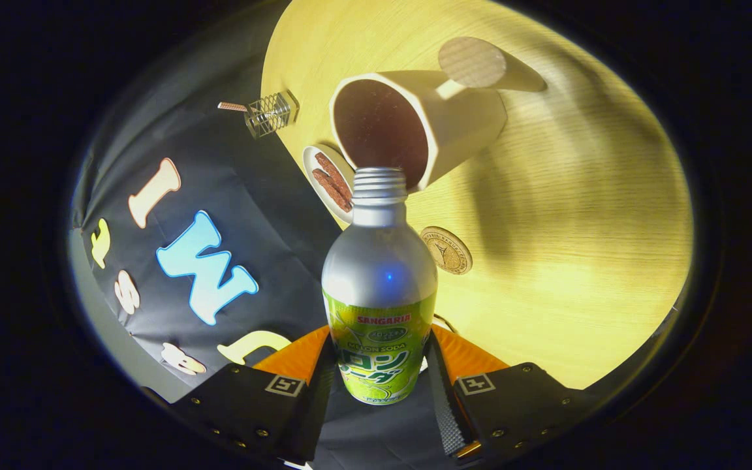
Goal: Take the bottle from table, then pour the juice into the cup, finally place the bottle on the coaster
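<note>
- Pale wooden table (578,215): lying tilted across the view.
- White cylindrical cup (428,124): standing just beyond the bottle's mouth.
- Silver aluminium bottle with green label (379,287): being tipped, open neck at the cup's rim; judged best poured slowly, mouth kept over the opening.
- Gripper (379,375): fingers clamping the bottle's lower body.
- Round cork coaster (446,250): waiting just right of the bottle.

Gripper (379,365): two blocky fingers.
Each finger carries one square printed marker (284,385) and small round screws (262,432); the inner pads (444,405) are finely ribbed.
</note>
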`<action>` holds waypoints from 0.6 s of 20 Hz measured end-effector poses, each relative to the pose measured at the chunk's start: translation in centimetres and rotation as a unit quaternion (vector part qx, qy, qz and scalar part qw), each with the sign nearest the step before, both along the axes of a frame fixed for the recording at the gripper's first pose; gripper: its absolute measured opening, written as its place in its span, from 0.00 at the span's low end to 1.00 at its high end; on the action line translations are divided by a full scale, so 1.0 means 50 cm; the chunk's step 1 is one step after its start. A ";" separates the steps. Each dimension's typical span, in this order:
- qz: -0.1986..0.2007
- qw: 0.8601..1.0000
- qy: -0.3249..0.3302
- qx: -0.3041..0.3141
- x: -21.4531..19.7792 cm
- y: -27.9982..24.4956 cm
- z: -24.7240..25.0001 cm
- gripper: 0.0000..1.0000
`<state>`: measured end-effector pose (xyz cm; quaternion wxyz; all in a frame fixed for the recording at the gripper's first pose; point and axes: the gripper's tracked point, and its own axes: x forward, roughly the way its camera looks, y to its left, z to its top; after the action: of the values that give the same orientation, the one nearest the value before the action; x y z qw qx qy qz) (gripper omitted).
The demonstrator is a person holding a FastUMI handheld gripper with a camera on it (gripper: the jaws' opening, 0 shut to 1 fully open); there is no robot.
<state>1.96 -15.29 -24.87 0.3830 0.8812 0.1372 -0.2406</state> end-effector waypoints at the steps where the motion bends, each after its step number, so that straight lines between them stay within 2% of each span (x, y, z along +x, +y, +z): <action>1: -0.002 1.000 0.000 -0.001 0.000 -0.004 0.001 0.70; 7: 0.009 1.000 0.008 -0.018 0.002 0.002 0.000 0.70; 12: 0.025 0.997 0.028 -0.072 -0.008 0.008 -0.023 0.70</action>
<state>1.57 -14.88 -26.02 0.4471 0.8408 0.1525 -0.2644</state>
